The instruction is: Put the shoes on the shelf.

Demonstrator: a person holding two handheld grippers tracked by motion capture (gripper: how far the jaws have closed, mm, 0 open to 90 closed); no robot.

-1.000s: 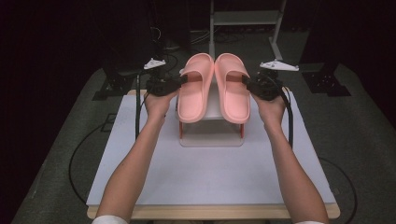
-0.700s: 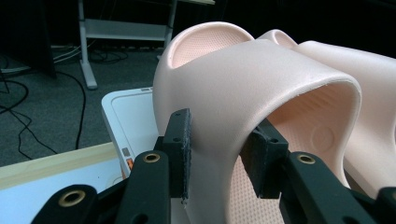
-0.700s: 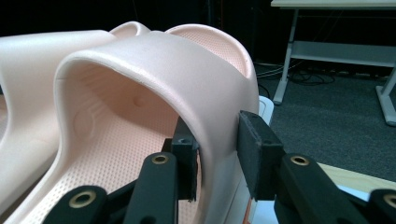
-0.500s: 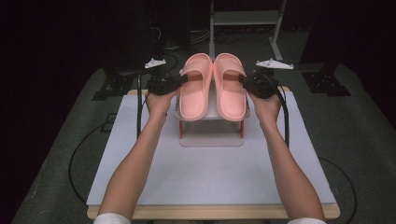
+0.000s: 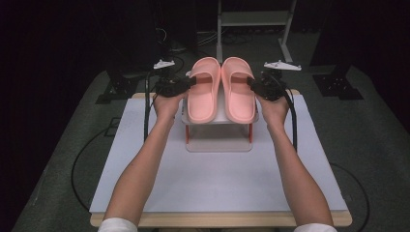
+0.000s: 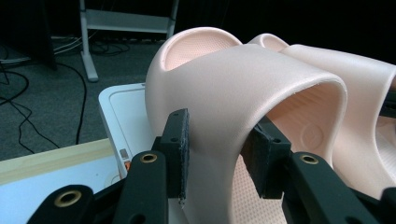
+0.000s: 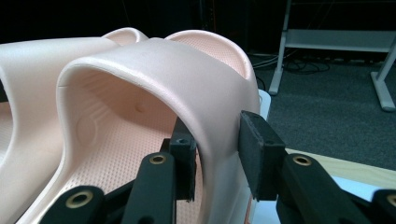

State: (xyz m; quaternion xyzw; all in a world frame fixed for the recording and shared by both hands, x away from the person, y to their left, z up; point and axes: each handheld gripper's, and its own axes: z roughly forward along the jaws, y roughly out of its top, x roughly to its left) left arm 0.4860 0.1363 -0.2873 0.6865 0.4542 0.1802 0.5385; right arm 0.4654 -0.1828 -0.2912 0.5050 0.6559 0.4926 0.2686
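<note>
Slippers side by side on a small white rack (image 5: 220, 140) on the surface (image 5: 212, 179).
Left gripper (image 6: 217, 151) fingers straddle the left slipper (image 5: 203, 89) strap, slightly spread, one pad off it; right gripper (image 7: 217, 154) fingers likewise straddle the right slipper (image 5: 238, 87) strap, easing apart.

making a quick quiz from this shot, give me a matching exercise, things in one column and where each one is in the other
Things:
1. left slipper
2. right slipper
3. small rack
4. white mat

Places:
a. spread over the table top
b. under both slippers
c. strap between the right gripper's jaws
d. strap between the left gripper's jaws

Pairs: 1-d, 2-c, 3-b, 4-a
</note>
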